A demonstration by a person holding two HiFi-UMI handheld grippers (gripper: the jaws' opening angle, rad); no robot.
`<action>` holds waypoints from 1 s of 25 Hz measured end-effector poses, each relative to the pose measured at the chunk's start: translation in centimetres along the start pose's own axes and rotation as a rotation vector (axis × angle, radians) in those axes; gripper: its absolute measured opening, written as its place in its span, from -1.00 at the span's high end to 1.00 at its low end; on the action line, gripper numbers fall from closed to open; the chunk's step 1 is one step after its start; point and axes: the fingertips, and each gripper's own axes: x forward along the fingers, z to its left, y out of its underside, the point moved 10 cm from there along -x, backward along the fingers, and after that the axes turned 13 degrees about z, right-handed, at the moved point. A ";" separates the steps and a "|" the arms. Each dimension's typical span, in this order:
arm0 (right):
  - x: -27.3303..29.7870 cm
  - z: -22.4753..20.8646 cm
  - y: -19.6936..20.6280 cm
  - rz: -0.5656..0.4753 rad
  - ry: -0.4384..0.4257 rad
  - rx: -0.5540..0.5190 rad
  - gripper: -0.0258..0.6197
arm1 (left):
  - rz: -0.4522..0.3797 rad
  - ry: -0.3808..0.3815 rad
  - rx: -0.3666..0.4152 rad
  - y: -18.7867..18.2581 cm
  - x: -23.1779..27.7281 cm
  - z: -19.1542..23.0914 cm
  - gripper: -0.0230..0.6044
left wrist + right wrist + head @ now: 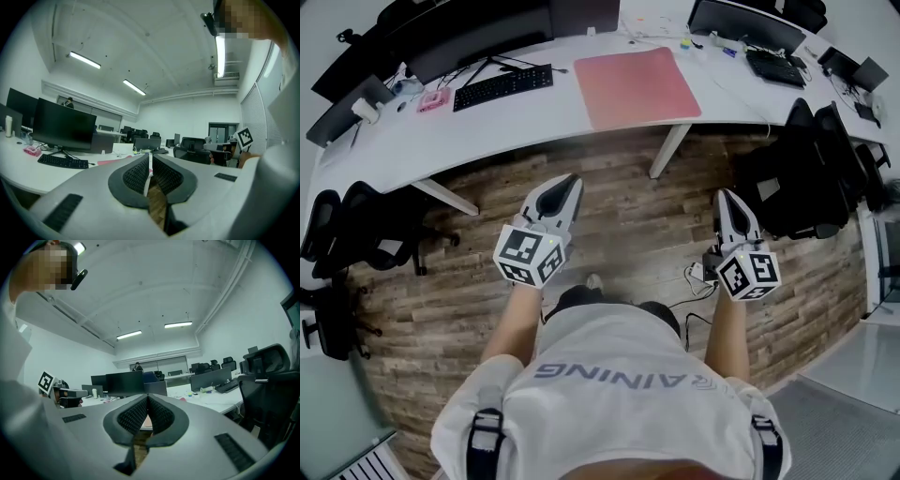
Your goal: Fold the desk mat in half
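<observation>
Count: 2 grippers, 1 desk mat, 1 desk, 2 keyboards.

Left gripper (570, 186): its own view shows the jaws together at the tips (150, 155), with nothing held. A thin pale line runs down the seam; probably a pad edge, but I cannot tell for sure. It points level, toward the desk.

Right gripper (727, 197): jaws closed pad to pad (147, 397) and empty. It also points level at the desk, roughly parallel to the left one.

Desk mat (637, 86): pink, rectangular, lying flat and unfolded on the white desk (516, 122). It is ahead of both grippers, to the right of the left gripper's line and to the left of the right gripper's line. It is well apart from both, with a strip of wood floor (628, 216) between. Its long axis runs along the desk's front edge, crosswise to the way the grippers point. One long side sits at the desk's near rim. The left gripper view catches it as a low pink strip (110, 161) just left of the jaws.

Keyboards: one (502, 87) is ahead and to the left of the left gripper. The other (776, 67) is ahead and to the right of the right gripper, beyond the mat's right end.

Black chairs (380, 234): grouped outboard of each gripper. The shapes overlap, so no count taken
</observation>
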 end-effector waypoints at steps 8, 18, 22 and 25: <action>5.5 -0.6 -1.7 0.041 -0.002 -0.018 0.85 | -0.020 0.000 -0.038 -0.9 2.5 4.5 0.79; 15.1 -4.8 -4.3 0.064 -0.112 -0.065 0.85 | -0.022 -0.073 -0.060 -3.3 8.4 7.8 0.79; 19.9 -8.7 -5.3 0.075 -0.171 -0.066 0.85 | -0.022 -0.130 -0.084 -4.4 12.4 8.6 0.79; 23.2 -12.6 -6.9 0.072 -0.210 -0.067 0.85 | -0.016 -0.167 -0.092 -6.0 16.5 8.4 0.79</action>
